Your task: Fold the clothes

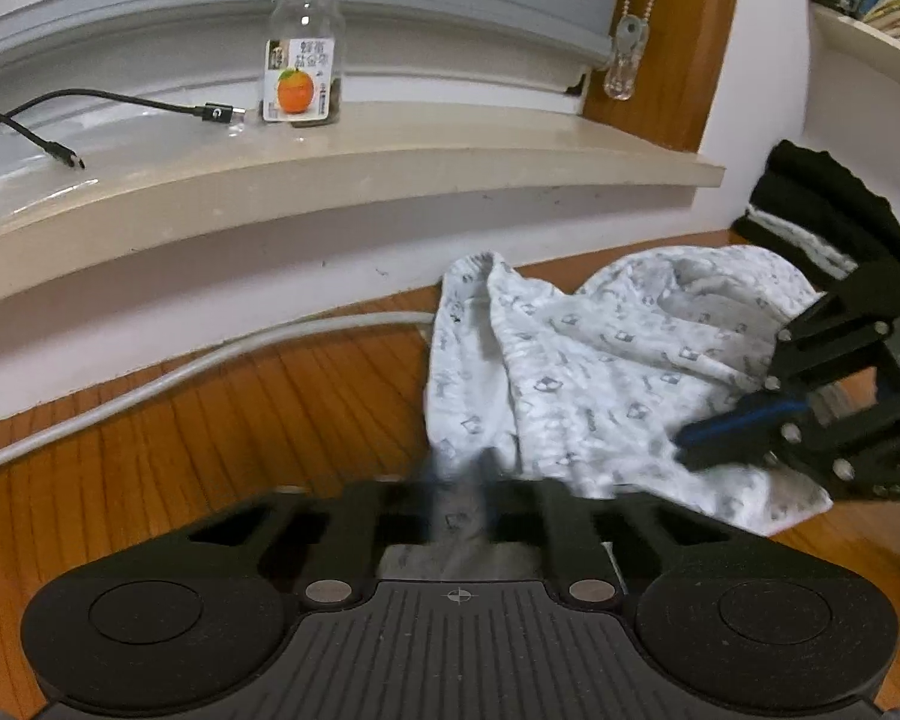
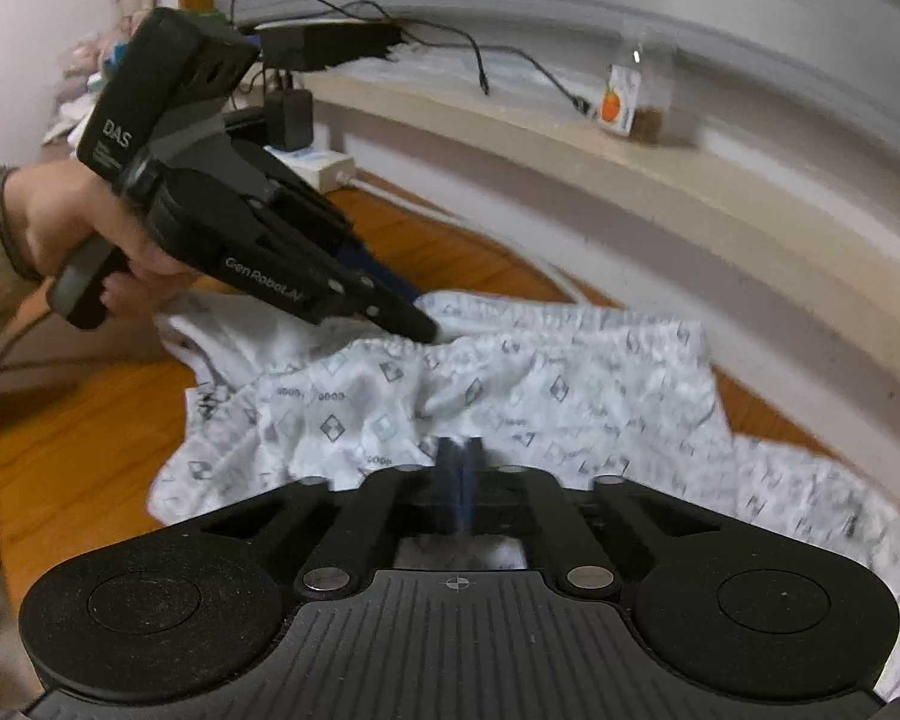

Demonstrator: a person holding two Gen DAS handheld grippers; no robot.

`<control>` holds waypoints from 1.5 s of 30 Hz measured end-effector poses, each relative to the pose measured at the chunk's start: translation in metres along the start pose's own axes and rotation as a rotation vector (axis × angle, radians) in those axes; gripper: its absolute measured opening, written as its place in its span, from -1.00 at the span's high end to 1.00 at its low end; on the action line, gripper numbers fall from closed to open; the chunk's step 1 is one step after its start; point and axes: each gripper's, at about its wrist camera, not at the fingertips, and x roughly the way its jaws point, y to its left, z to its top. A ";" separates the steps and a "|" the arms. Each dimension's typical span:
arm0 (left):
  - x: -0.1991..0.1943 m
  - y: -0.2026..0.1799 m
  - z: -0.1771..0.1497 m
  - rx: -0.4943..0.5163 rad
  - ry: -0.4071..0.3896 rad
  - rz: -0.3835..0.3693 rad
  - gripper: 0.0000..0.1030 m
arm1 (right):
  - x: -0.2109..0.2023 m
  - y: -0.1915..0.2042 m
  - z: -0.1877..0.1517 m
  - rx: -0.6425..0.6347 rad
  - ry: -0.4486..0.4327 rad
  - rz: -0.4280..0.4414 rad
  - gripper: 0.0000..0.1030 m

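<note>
White cotton printed with small grey diamonds, the garment (image 1: 600,372) lies rumpled on the wooden floor (image 1: 210,420) just below the windowsill (image 1: 390,162). My left gripper (image 1: 459,480) has its jaws pressed together on a fold of the cloth at the edge farthest from the sill. My right gripper (image 2: 459,474) is likewise pinched tight on the fabric (image 2: 510,384), its blue-padded fingers (image 2: 450,480) closed with cloth bunched between them. From the right wrist view I see my left hand (image 2: 90,228) wrapped around the other tool's handle, its tip buried in the cloth. On the windowsill stands a clear jar (image 1: 304,54) with an orange on its label, a black cable (image 1: 120,105) beside it. Under the sill, a white cord (image 1: 210,360) runs along the floor.
</note>
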 end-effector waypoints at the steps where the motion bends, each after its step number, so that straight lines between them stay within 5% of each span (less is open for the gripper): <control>1: -0.005 0.000 -0.001 -0.001 -0.006 0.017 0.90 | -0.001 0.001 0.001 -0.003 -0.029 -0.007 0.97; 6: -0.074 0.024 -0.017 -0.081 -0.092 0.141 0.90 | -0.013 0.005 0.015 0.011 -0.204 -0.020 0.97; 10: -0.113 0.057 -0.043 -0.157 -0.089 0.235 0.86 | -0.017 0.001 0.015 0.037 -0.198 -0.012 0.95; 14: -0.123 0.060 -0.047 -0.166 -0.106 0.256 0.54 | -0.028 -0.013 -0.003 0.063 -0.167 -0.068 0.71; 17: -0.114 0.049 -0.030 -0.139 -0.134 0.234 0.13 | -0.037 -0.024 -0.017 0.082 -0.144 -0.110 0.49; 29: 0.015 -0.010 0.028 -0.165 -0.031 0.016 -0.09 | -0.085 -0.082 -0.097 0.159 -0.073 -0.371 0.14; 32: 0.035 -0.011 0.029 -0.172 0.018 0.018 0.03 | -0.095 -0.093 -0.118 0.155 -0.071 -0.441 0.13; 33: 0.039 -0.010 0.028 -0.170 0.034 0.021 0.18 | -0.097 -0.096 -0.123 0.161 -0.070 -0.455 0.13; 34: 0.041 -0.009 0.025 -0.164 0.041 0.024 0.58 | -0.100 -0.099 -0.127 0.167 -0.073 -0.463 0.13; 36: 0.036 -0.007 0.020 -0.148 0.025 0.040 0.86 | -0.105 -0.105 -0.134 0.179 -0.078 -0.479 0.12; 45: -0.059 0.018 -0.002 -0.185 -0.235 0.208 0.89 | -0.147 -0.138 -0.172 0.238 -0.041 -0.504 0.10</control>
